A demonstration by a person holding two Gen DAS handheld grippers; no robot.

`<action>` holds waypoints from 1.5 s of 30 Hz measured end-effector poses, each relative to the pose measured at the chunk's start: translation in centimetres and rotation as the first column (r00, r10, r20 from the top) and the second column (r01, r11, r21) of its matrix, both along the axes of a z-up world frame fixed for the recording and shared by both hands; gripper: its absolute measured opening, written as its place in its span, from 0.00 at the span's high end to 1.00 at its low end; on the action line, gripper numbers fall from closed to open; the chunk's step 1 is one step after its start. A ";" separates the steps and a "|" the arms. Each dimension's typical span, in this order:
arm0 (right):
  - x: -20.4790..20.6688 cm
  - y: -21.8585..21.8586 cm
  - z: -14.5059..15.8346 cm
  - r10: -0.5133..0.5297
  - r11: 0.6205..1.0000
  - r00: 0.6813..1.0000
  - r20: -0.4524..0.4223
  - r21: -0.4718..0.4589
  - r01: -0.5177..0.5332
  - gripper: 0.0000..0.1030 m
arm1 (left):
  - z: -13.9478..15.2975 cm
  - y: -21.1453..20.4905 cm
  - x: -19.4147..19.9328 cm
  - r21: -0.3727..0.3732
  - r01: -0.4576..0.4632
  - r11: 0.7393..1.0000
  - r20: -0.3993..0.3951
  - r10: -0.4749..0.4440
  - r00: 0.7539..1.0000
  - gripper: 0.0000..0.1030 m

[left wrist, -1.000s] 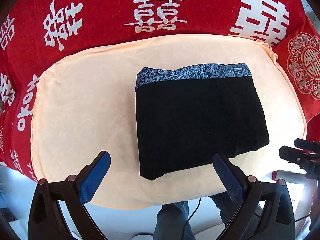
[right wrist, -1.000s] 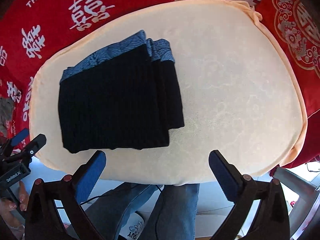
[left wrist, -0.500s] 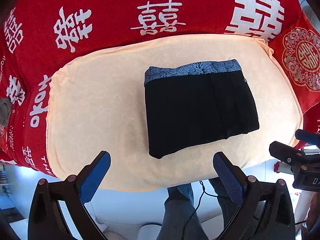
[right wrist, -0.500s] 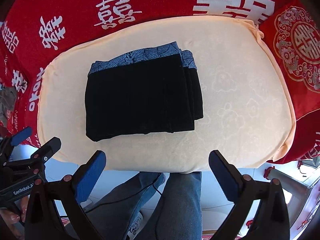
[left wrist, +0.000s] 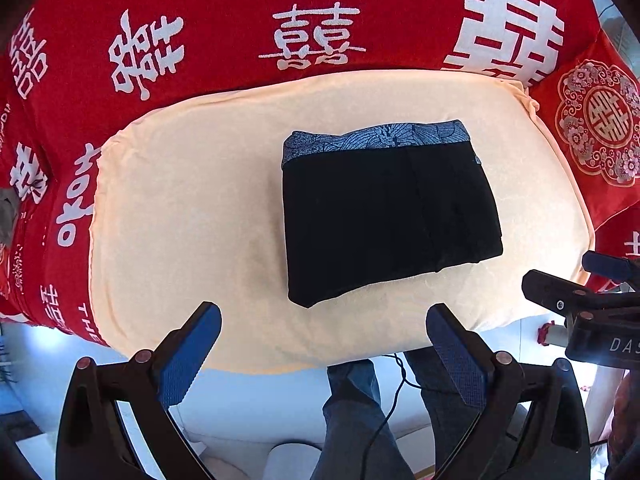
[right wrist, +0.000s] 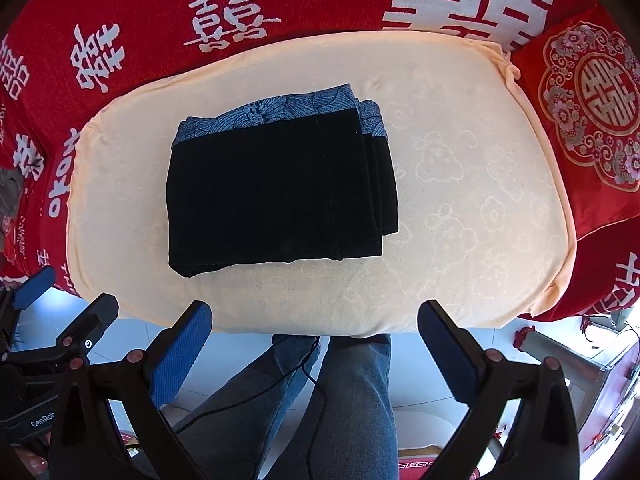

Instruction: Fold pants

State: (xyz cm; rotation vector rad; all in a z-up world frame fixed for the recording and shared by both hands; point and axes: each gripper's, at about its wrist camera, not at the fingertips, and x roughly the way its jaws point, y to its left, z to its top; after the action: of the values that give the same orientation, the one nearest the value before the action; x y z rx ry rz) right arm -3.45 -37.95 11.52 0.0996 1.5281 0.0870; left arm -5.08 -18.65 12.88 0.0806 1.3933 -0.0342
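**Folded pants lie on the cushion, both tongs held wide and empty**

Nearest in the left wrist view, the left tongs [left wrist: 324, 344] stand wide apart, their blue pads gripping nothing; the black frames below them are cut off by the lower edge. In the right wrist view the right tongs [right wrist: 314, 340] are equally wide and empty. Each tool shows partly in the other's picture, at the frame's side, with only fragments of white lettering readable.

Between the fingers, below the cushion's front edge, the person's legs in blue jeans [right wrist: 360, 392] show, with a thin black cable [right wrist: 304, 368] crossing them; the feet and the floor beneath are hard to make out in the glare.

Beyond that, the pale peach cushion [right wrist: 460, 200], with a faint embossed cloud pattern, carries the black pants [right wrist: 276, 188]. They lie folded into a compact rectangle, left of centre in the right wrist view, well apart from both tongs. The blue patterned waistband [right wrist: 280, 114] runs along the far edge, and stacked layers show stepped at the right side; how many folds lie beneath cannot be told.

Farthest, a red cover with white characters [left wrist: 312, 36] surrounds the cushion, its lettering cut off at the rim. A red embroidered pillow [right wrist: 592, 120] sits at right.
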 end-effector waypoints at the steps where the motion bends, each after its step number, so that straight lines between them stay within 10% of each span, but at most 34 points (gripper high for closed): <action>1: 0.0 0.0 0.1 0.001 1.000 1.000 0.000 -0.001 -0.001 0.00 | 0.0 0.0 0.0 -0.005 -0.003 1.000 -0.001 0.003 1.000 0.00; 45: 0.4 1.0 -0.4 0.059 0.997 0.998 -0.006 -0.052 -0.059 0.00 | -0.7 -0.1 -0.1 -0.005 -0.015 1.000 -0.023 0.015 1.000 0.00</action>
State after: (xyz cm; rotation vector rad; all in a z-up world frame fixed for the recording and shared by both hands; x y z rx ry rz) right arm -3.10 -36.93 11.07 0.0129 1.5365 0.0938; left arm -5.14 -18.79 12.16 0.0657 1.4169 -0.0262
